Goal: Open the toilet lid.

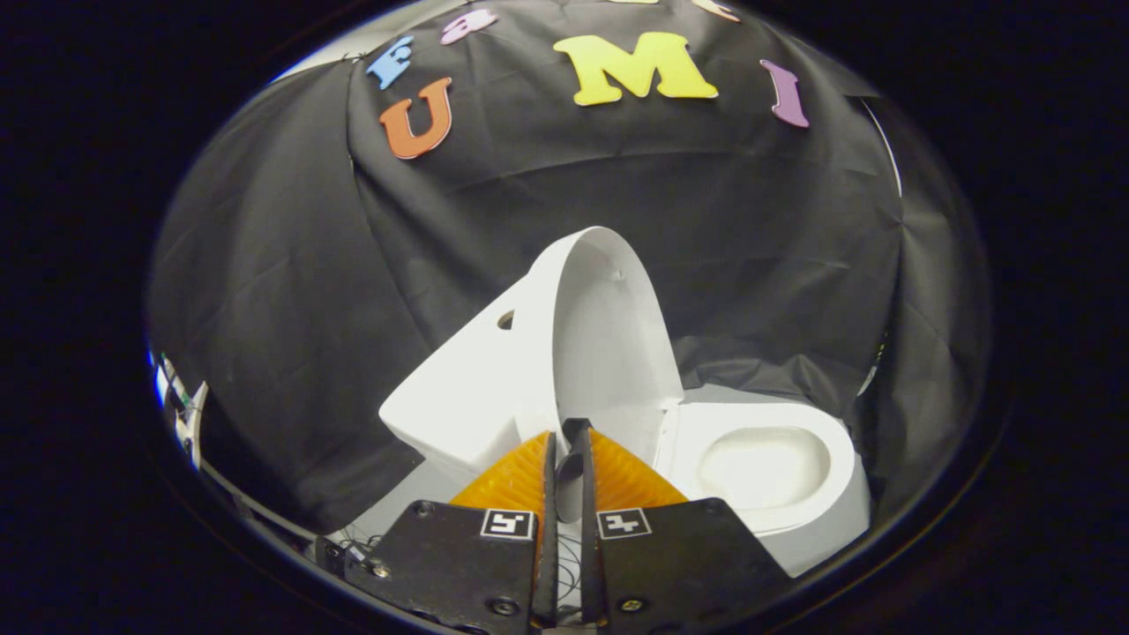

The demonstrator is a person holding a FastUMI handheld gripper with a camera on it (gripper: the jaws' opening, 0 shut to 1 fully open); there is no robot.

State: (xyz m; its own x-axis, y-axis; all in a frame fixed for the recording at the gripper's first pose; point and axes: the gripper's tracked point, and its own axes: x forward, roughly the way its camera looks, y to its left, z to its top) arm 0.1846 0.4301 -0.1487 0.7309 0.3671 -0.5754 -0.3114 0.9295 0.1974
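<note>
White toilet lid stands raised beyond the hand-held gripper; its fingers nearly together, gripping nothing.

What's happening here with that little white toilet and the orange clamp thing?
A person is working a handheld gripper on a small white toilet in a booth lined with black cloth. The toilet lid already stands raised, nearly upright against the tank, and the bowl lies open beside it. The orange jaws are drawn almost together at the lid's lower edge, with only a thin gap between them. Whether they pinch the lid or merely sit in front of it is hard to tell.
</note>
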